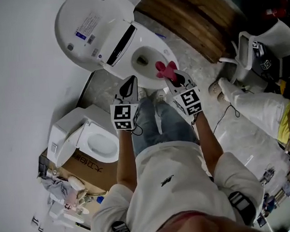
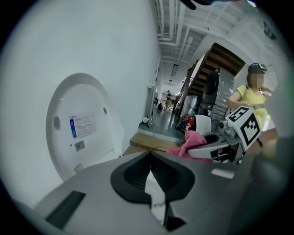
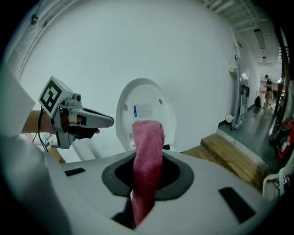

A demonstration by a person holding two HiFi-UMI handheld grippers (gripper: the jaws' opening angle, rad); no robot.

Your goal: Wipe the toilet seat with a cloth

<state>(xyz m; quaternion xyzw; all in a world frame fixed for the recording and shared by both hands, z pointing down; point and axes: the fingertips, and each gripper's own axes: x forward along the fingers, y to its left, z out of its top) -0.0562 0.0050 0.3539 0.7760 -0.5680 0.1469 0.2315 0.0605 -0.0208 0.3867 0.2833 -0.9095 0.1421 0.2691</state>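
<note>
Right gripper (image 1: 174,76) is clamped on the pink cloth (image 3: 148,151), which sticks up between its jaws. In the head view the cloth (image 1: 164,69) sits at the front edge of the toilet seat (image 1: 155,44); contact can't be confirmed. Lid (image 1: 87,28) is raised against the wall. Left gripper (image 1: 129,85) has its jaws together on nothing, level with the right one, just beside it. 1 more toilet (image 1: 89,139) sits on a cardboard box (image 1: 89,169) at the person's left.

I count two toilets: the open toilet (image 1: 152,48) and a second toilet (image 1: 94,134). One pink cloth (image 1: 165,69), plus two grippers: left gripper (image 1: 129,86), right gripper (image 1: 175,76).
</note>
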